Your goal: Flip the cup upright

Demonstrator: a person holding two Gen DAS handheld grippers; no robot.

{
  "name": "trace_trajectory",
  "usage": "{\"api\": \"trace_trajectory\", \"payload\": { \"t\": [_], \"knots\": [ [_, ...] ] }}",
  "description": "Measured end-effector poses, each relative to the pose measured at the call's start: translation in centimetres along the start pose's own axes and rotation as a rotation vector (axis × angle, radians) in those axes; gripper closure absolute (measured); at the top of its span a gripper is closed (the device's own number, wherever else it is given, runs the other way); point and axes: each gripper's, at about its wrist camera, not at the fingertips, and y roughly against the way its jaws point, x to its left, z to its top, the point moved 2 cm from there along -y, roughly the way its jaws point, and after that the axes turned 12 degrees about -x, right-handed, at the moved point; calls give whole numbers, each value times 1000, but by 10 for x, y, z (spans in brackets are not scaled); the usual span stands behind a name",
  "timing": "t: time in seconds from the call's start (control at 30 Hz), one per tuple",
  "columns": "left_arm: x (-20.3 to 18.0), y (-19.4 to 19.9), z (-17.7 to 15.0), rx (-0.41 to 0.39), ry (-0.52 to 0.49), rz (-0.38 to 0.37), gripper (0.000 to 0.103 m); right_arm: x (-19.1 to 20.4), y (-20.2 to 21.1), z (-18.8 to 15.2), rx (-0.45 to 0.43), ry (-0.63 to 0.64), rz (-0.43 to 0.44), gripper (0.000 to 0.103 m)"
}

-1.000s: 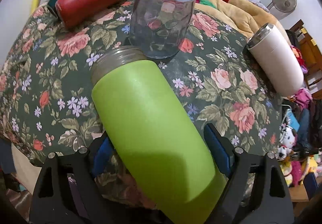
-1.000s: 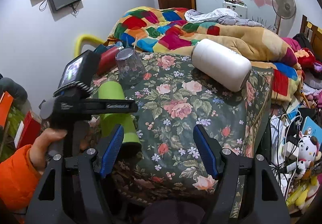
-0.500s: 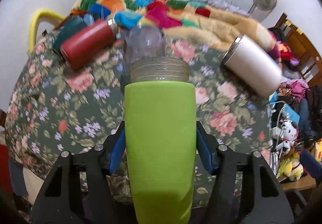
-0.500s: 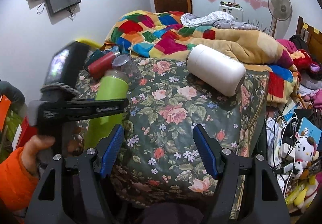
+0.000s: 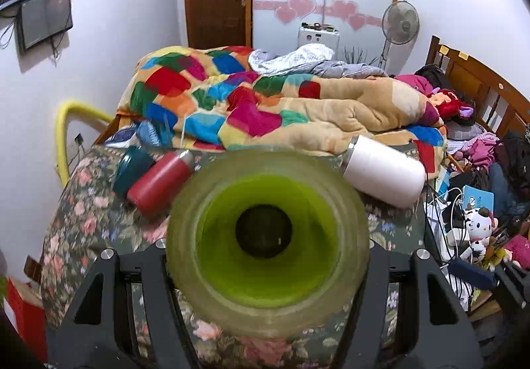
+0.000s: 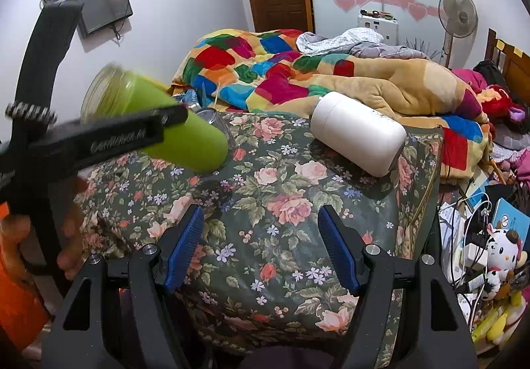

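Two grippers are here, and only one is busy. The left gripper (image 5: 265, 256) has its jaws shut tight on the green cup (image 5: 267, 243), one jaw on each side. In the left wrist view the cup's open mouth fills the space between the jaws and faces straight out, so you can look down inside to its dark bottom. In the right wrist view the cup (image 6: 155, 124) is up in the air, well off to the left of the right gripper's jaws. It leans, with its clear rim up and to the left and its bottom down and to the right, over the flowery worktop (image 6: 281, 203).

I think the flip is about half done. The cup is lifted and turning, but it is not standing yet. Next, the hand (image 6: 71, 236) should tip more until the mouth points up. Then it should lower the cup gently so its bottom sits flat on the cloth, and only then let go. The cloth looks soft, so the cup could wobble.

The right gripper (image 6: 261, 249) has its jaws wide open and holds nothing. It hangs low over the near edge of the worktop.

Farther past the jaws, a white bottle (image 6: 359, 137), a red bottle (image 5: 159, 183) and a teal cup (image 5: 131, 172) lie on their sides. Beyond them is a bed with a colorful blanket (image 5: 258, 107).
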Motion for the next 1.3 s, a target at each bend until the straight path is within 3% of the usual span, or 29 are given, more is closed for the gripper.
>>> {"api": "trace_trajectory", "payload": {
  "t": [0.17, 0.63, 0.97, 1.13, 1.3],
  "knots": [
    [-8, -18, 2, 23, -18, -25, 40, -3, -1, 0, 2, 1, -13, 35],
    [-16, -31, -38, 96, -47, -71, 40, -7, -8, -4, 26, -2, -37, 35],
    [-9, -22, -37, 119, -47, -109, 40, -3, 0, -1, 9, -4, -36, 35],
    [-10, 10, -24, 68, -80, -121, 40, 3, 18, 7, -34, -2, -38, 35],
    [0, 76, 1, -74, -92, -134, 40, 15, 56, 27, -137, -1, -36, 35]
  ]
}}
